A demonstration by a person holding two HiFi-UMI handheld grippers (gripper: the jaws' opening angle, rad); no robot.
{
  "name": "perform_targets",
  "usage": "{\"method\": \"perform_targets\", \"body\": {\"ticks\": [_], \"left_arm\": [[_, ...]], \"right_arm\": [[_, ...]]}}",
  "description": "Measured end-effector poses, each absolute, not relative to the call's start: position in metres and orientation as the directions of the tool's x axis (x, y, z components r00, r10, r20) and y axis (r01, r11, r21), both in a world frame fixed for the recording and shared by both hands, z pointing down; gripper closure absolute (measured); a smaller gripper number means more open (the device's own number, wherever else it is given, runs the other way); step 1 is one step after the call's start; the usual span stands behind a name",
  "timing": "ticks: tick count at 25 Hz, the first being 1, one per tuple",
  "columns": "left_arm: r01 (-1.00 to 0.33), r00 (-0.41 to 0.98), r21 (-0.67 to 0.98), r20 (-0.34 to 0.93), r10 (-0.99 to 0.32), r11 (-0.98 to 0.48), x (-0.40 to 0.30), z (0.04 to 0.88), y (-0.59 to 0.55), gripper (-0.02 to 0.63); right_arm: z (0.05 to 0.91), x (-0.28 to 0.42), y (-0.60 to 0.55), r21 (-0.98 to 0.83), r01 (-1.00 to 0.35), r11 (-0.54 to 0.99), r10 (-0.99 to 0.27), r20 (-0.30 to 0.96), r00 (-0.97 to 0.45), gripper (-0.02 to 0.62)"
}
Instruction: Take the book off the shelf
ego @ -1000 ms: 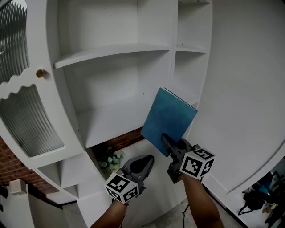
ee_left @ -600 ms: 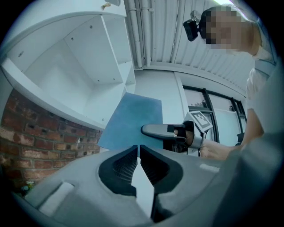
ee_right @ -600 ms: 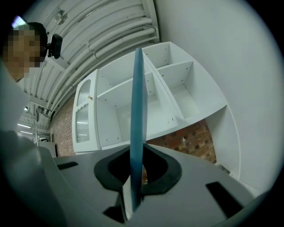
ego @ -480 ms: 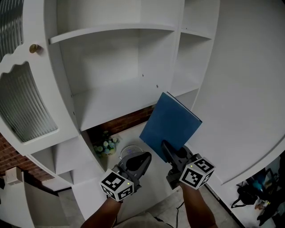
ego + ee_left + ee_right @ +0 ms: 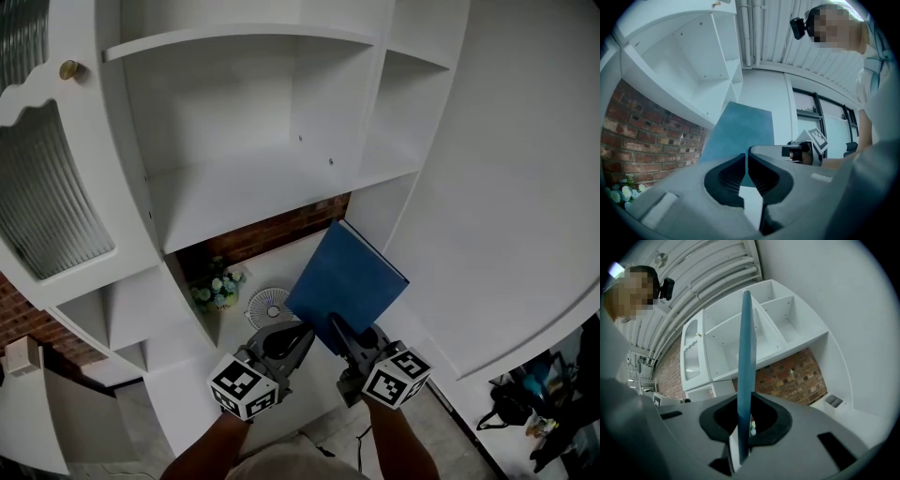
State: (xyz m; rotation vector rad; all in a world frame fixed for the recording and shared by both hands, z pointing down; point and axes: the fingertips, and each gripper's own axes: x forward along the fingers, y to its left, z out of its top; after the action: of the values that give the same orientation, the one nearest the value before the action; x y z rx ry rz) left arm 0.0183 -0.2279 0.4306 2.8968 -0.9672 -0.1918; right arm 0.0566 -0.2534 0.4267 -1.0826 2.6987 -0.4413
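A thin blue book [image 5: 345, 279] hangs in the air in front of the white shelf unit [image 5: 244, 202], clear of its boards. My right gripper [image 5: 339, 330] is shut on the book's lower corner; in the right gripper view the book [image 5: 745, 371] stands edge-on between the jaws. My left gripper [image 5: 302, 336] sits just left of it, jaws together with nothing between them. The left gripper view shows the book [image 5: 738, 133] and the right gripper [image 5: 806, 149] ahead, beyond my left gripper [image 5: 746, 161].
The shelf compartments in view are bare. A brick wall [image 5: 277, 232] shows behind the lower opening, with a small pot of flowers [image 5: 216, 289] and a round white fan [image 5: 269, 307] below. A ribbed glass cabinet door [image 5: 42, 187] with a brass knob [image 5: 67, 68] stands at left.
The book and both grippers have moved down and away from the shelf, now lower in front of the brick opening. The right gripper's hold on the book has not changed.
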Motion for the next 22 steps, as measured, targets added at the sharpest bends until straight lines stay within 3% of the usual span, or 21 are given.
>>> {"method": "perform_targets", "body": {"ticks": [22], "left_arm": [[-0.617,0.781,0.194,0.036,-0.623,-0.762,0.009,0.515,-0.222,0.595]], "right_arm": [[0.543,0.043,-0.232,-0.452,-0.637,0.625,-0.682,0.080,-0.727,0.543]]}}
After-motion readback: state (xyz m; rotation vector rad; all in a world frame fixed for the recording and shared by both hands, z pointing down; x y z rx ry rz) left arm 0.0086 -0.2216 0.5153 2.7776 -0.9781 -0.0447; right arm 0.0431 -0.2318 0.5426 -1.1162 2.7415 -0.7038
